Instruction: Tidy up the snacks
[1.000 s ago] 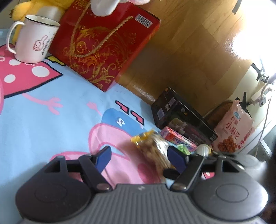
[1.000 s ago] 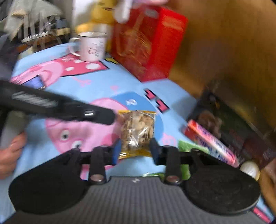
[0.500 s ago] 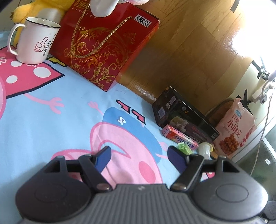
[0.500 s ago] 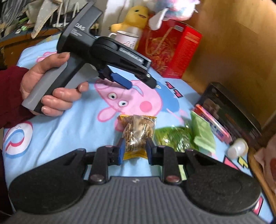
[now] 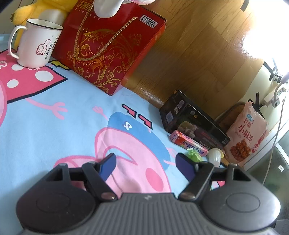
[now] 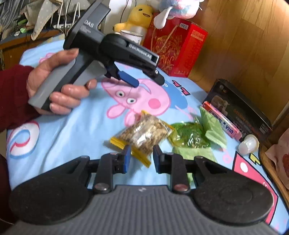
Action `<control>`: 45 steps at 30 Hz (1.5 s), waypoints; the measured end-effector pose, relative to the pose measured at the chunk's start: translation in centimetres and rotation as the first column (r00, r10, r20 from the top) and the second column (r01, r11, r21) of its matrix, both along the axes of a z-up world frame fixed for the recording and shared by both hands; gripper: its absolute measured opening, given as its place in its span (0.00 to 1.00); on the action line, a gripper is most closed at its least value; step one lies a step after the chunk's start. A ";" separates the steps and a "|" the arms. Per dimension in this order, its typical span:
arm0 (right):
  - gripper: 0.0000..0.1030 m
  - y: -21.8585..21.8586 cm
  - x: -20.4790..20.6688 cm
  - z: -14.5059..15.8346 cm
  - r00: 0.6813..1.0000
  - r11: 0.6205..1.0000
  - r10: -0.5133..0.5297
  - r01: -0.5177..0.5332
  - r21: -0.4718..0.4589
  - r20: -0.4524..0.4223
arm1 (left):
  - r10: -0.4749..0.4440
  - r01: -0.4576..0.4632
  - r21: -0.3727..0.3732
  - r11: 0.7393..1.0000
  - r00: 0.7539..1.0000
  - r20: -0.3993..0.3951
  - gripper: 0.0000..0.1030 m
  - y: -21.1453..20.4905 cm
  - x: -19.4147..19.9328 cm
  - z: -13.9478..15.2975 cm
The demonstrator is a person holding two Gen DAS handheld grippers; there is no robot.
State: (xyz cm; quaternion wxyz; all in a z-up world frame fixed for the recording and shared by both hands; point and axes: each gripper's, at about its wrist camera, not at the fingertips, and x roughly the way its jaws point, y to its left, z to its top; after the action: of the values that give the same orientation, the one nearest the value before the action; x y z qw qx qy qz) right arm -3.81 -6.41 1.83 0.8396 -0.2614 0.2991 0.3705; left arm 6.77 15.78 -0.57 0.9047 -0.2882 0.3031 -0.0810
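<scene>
A clear bag of brown snacks with yellow ends (image 6: 144, 135) lies on the cartoon-print cloth (image 6: 72, 130), its near end between my right gripper's (image 6: 140, 158) parted fingers. Beside it on the right lie green snack packets (image 6: 195, 134), a pink box (image 6: 223, 121), a white jelly cup (image 6: 248, 143) and a black box (image 6: 240, 106). My left gripper (image 5: 145, 165) is open and empty above the cloth; it also shows in the right wrist view (image 6: 144, 79), held in a hand. The pink box (image 5: 187, 143) and jelly cup (image 5: 215, 155) show ahead of it.
A red gift box (image 5: 108, 47), a white mug (image 5: 36, 47) and a yellow plush toy (image 6: 140, 15) stand at the far end. A wooden wall (image 5: 198, 54) borders the right side. A pink snack bag (image 5: 247, 132) leans past the cloth's edge.
My right gripper pulled the brown snack bag back beside the green packets, then its jaws spread and the bag dropped onto the cloth. My left gripper lifted and stayed open.
</scene>
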 end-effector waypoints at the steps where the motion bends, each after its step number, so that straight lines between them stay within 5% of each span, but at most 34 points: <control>1: 0.35 -0.1 0.0 -0.2 1.000 1.000 -0.005 0.005 -0.003 -0.003 | 0.000 0.000 0.000 1.000 1.000 0.000 0.72 0.0 0.0 0.0; 4: 0.47 -0.3 0.1 -0.5 1.000 1.000 -0.022 0.022 -0.006 -0.009 | -0.001 0.001 0.000 1.000 1.000 -0.001 0.72 0.0 0.0 0.0; 11: 0.47 0.2 0.6 -0.9 0.999 1.000 -0.021 0.021 0.015 -0.025 | -0.015 0.015 -0.005 1.000 1.000 0.000 0.73 -0.2 0.0 -0.1; 15: 0.31 1.1 0.6 -0.9 1.000 0.999 0.012 -0.011 0.035 -0.026 | -0.030 0.030 -0.007 1.000 1.000 0.004 0.73 -0.4 0.0 0.0; 16: 0.18 1.3 0.2 -0.8 1.000 0.999 0.025 -0.025 0.024 0.004 | -0.031 0.031 -0.007 0.999 0.999 0.004 0.73 -0.4 0.0 0.0; 18: 0.15 1.6 -0.4 -0.4 0.997 0.999 0.042 -0.041 -0.009 0.069 | -0.033 0.033 -0.010 0.999 0.999 0.001 0.73 -0.3 0.1 -0.1; 23: 0.13 -0.2 0.6 0.9 0.973 0.993 0.007 0.019 -0.113 0.229 | -0.041 0.041 -0.012 0.999 0.999 -0.003 0.73 -0.4 0.2 -0.1; 30: 0.15 -4.6 2.4 3.3 0.939 0.974 -0.084 0.148 -0.172 0.333 | -0.044 0.044 -0.013 0.999 0.999 -0.004 0.73 -0.4 0.2 -0.1; 37: 0.19 -9.5 3.8 11.4 0.920 0.972 -0.213 0.232 -0.021 0.329 | -0.044 0.044 -0.010 0.999 0.999 -0.004 0.73 -0.5 0.3 -0.1; 41: 0.27 -11.9 4.0 17.2 0.920 0.957 -0.284 0.252 0.146 0.271 | -0.051 0.051 -0.006 0.999 0.999 -0.009 0.73 -0.6 0.4 -0.1; 45: 0.36 -12.2 2.8 15.5 0.964 0.948 -0.241 0.209 0.242 0.113 | -0.059 0.058 -0.049 0.997 0.998 -0.018 0.73 -0.2 0.2 0.0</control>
State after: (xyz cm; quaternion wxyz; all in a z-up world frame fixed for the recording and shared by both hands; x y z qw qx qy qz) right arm -0.96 -18.63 17.37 0.9198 -0.1531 0.2227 0.2846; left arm 6.98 15.61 -0.61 0.8917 -0.3021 0.3179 -0.1119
